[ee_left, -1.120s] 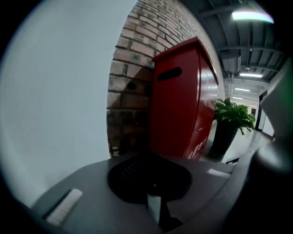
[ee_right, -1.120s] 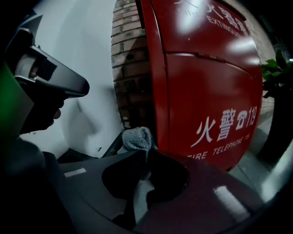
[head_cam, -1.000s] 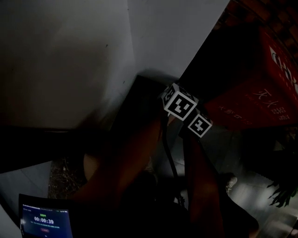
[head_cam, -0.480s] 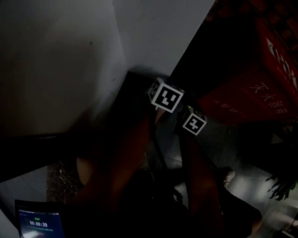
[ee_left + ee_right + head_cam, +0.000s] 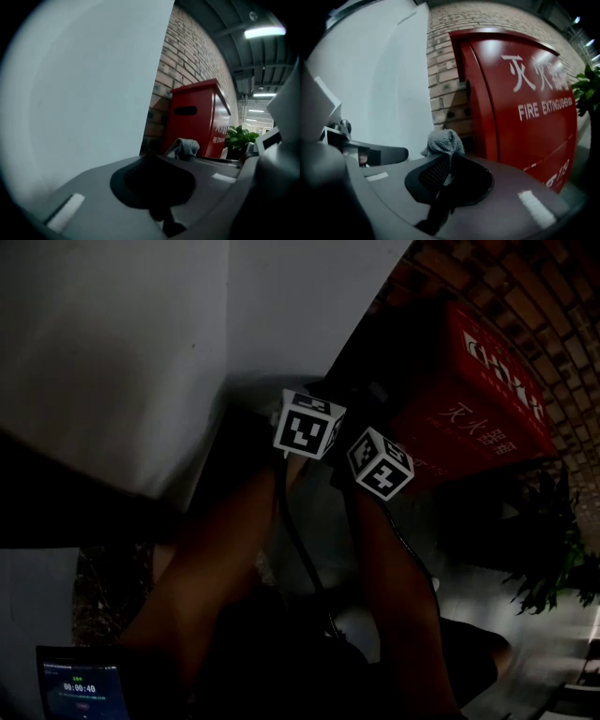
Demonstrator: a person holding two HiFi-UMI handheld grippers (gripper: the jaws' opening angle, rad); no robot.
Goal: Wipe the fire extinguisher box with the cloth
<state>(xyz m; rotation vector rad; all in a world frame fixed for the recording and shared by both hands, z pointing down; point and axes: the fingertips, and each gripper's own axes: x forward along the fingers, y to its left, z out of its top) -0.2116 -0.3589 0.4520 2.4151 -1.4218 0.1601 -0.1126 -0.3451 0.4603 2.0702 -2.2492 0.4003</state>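
Observation:
The red fire extinguisher box (image 5: pixel 520 103) stands against a brick wall, with white "FIRE EXTINGUISHER" print on its front. It also shows in the dim head view as the box (image 5: pixel 478 418) at the upper right. My right gripper (image 5: pixel 447 157) is shut on a grey cloth (image 5: pixel 443 141), which bunches out past the jaw tips a short way from the box's left edge. My left gripper (image 5: pixel 152 159) is shut with nothing in it, left of the right one, and sees the cloth (image 5: pixel 187 147) and the box (image 5: pixel 197 117). Both marker cubes (image 5: pixel 309 425) (image 5: pixel 380 462) sit mid-frame.
A white wall panel (image 5: pixel 379 84) fills the left. The brick wall (image 5: pixel 443 79) runs behind the box. A green potted plant (image 5: pixel 240 137) stands beyond the box on the right. A small screen with a timer (image 5: pixel 80 688) shows at the lower left.
Both grippers have moved up and towards the red box. The head view has swung so that more of the box front and brick wall shows.

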